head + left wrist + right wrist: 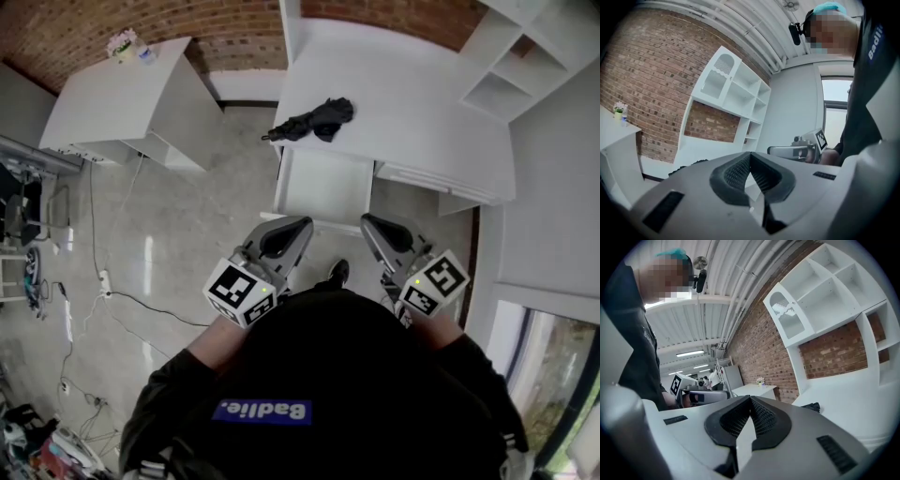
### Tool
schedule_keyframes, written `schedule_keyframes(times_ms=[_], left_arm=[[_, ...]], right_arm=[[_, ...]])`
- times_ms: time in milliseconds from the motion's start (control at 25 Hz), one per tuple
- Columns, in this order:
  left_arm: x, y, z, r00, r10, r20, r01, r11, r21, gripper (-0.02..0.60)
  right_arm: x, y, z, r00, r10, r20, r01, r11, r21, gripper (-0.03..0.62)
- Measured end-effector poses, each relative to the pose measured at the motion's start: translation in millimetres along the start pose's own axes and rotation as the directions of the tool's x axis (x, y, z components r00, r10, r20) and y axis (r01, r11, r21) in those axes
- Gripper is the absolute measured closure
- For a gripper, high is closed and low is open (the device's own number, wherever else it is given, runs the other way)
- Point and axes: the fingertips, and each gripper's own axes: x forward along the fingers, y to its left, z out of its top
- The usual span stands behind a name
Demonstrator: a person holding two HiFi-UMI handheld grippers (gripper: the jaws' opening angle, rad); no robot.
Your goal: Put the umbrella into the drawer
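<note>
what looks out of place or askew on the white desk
Only the black umbrella: it lies loosely bundled and askew near the left edge of the desk, its tip seemingly poking past that edge. The drawer below stands pulled open and looks empty. Nothing looks spilled or damaged.

Two grippers, two white tables, one each of the rest.
Low in the frame's centre: the left gripper (302, 225) and the right gripper (368, 221), two in all. Two white tables: a side table (103, 103) at upper left, a desk (394, 103) at upper centre. One black umbrella (314, 120), one open drawer (323, 190), one shelf unit (514, 64) at upper right, one flower pot (122, 44) at upper left.
</note>
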Motion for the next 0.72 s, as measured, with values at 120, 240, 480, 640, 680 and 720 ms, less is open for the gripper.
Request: schedule_keyframes(times_ms=[120,240,480,640,680,720], left_arm=[[21.5,4.4,-1.5,0.999,0.038,0.01,-0.038,0.999,-0.008,0.578],[36.9,5.3,0.5,0.998,0.067,0.008,-0.067,0.998,-0.001,0.578],[52.9,19.7,3.3,0.996,0.09,-0.012,-0.09,0.996,0.018,0.578],[62.3,33.5,-2.7,0.996,0.082,-0.04,-0.08,0.996,0.046,0.578],[64.7,37.7,-5.2,0.996,0.077,-0.049,-0.075,0.996,0.056,0.578],[67.4,42.1,-7.2,0.995,0.073,-0.06,-0.07,0.996,0.063,0.577]], right_arm=[[-2.9,-22.7,2.1,1.0,0.029,-0.005,-0.029,1.0,0.0,0.565],[-5.4,-42.6,3.1,0.999,0.041,-0.005,-0.041,0.999,0.001,0.565],[-2.9,-66.6,8.8,1.0,0.031,0.002,-0.031,0.999,0.015,0.565],[3.0,-74.0,14.6,1.0,0.012,0.004,-0.012,1.0,0.009,0.565],[4.4,-75.5,16.6,1.0,0.004,0.003,-0.004,1.0,0.006,0.565],[5.8,-77.0,18.7,1.0,-0.005,0.002,0.005,1.0,0.004,0.565]])
